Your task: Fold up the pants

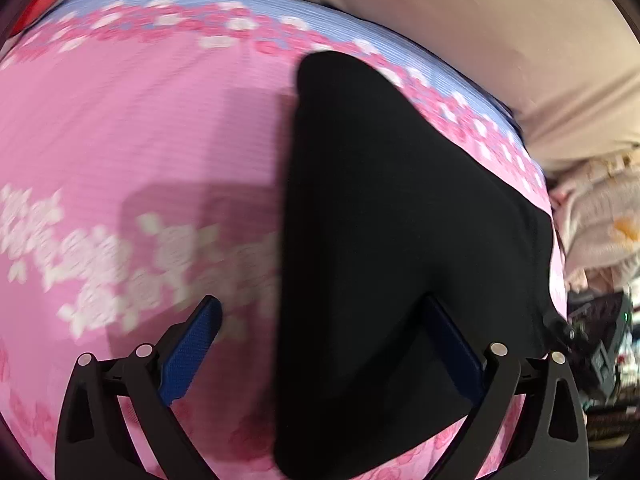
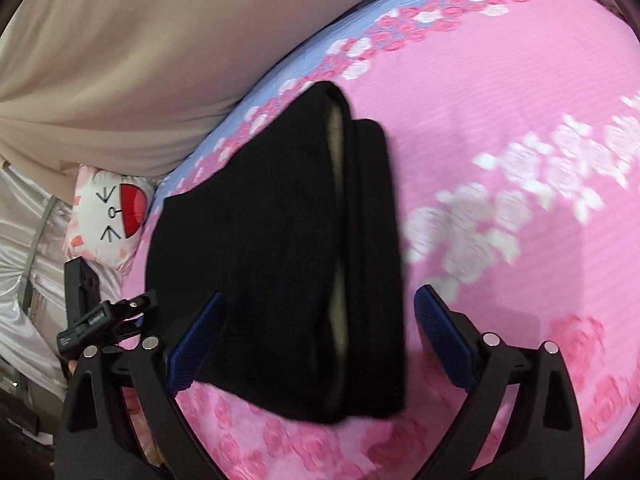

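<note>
Pants [image 2: 280, 256], black and folded, lie on a pink flowered sheet [image 2: 500, 92], between both grippers' spread jaws. Left gripper [image 1: 324, 328] and right gripper [image 2: 320, 320] stand open, gripping nothing. Beige bedding [image 2: 120, 60] and a cartoon-face pillow [image 2: 108, 216] lie beyond the sheet's edge.

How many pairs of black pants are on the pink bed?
1. The black pants lie folded on the pink flowered bedspread, just ahead of the open right gripper and the open left gripper. More could be outside these views.
</note>
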A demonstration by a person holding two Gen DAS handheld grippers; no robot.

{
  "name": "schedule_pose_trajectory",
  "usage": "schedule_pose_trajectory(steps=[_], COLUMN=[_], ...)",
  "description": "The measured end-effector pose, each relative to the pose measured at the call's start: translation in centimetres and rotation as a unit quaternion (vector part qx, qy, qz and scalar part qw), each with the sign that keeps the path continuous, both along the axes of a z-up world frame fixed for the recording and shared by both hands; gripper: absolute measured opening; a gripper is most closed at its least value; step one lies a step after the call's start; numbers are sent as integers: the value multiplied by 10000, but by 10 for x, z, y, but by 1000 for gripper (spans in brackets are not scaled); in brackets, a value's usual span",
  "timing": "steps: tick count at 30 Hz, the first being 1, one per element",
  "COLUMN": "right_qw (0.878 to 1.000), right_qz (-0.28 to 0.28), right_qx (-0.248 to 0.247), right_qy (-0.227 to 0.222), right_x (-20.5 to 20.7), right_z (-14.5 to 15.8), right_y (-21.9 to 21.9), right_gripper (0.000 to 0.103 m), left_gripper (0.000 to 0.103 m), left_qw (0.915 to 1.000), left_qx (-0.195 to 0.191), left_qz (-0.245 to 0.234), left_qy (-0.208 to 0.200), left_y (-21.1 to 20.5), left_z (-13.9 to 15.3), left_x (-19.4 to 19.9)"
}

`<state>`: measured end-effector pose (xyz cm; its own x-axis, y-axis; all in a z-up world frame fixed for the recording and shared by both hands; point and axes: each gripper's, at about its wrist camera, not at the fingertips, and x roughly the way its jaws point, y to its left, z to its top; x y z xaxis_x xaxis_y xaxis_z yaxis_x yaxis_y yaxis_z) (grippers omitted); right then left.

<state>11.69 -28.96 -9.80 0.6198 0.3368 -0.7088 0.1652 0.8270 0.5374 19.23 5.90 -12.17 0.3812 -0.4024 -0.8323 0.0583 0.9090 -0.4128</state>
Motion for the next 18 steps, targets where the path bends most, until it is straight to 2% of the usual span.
schedule_pose_trajectory(steps=[1, 2, 3, 7, 11, 14, 16, 17, 18], right_qw=[9997, 9992, 10000, 9999, 9988, 9986, 9989, 9987, 9991], right_qz=[-13, -17, 35, 59, 323, 439, 455, 386, 220], right_qx=[-261, -385, -68, -16, 90, 126, -55, -245, -287], right_qy=[28, 52, 27, -125, -357, -272, 30, 208, 216], right_x=[3, 4, 5, -4, -33, -59, -77, -81, -87], right_z=[2, 3, 1, 13, 39, 36, 15, 4, -4], right_y=[3, 6, 5, 9, 22, 31, 35, 34, 28], right_gripper=[82, 58, 47, 37, 35, 36, 43, 53, 63], left_gripper=[93, 87, 60, 36, 33, 35, 45, 50, 60], left_qw=[10000, 9999, 9996, 9981, 9948, 9927, 9938, 9960, 9966], left_qx=[-60, -61, -118, -550, -934, -1056, -910, -665, -679], left_qz=[-79, -123, -231, -271, -407, -524, -510, -427, -307], left_qy=[-11, -48, -81, -27, 84, 263, 392, 424, 364], left_y=[-3, -5, -7, 3, 22, 32, 32, 34, 38], left_z=[0, 1, 2, 14, 28, 25, 13, -1, -6], left_x=[1, 2, 4, -1, -30, -69, -91, -102, -107])
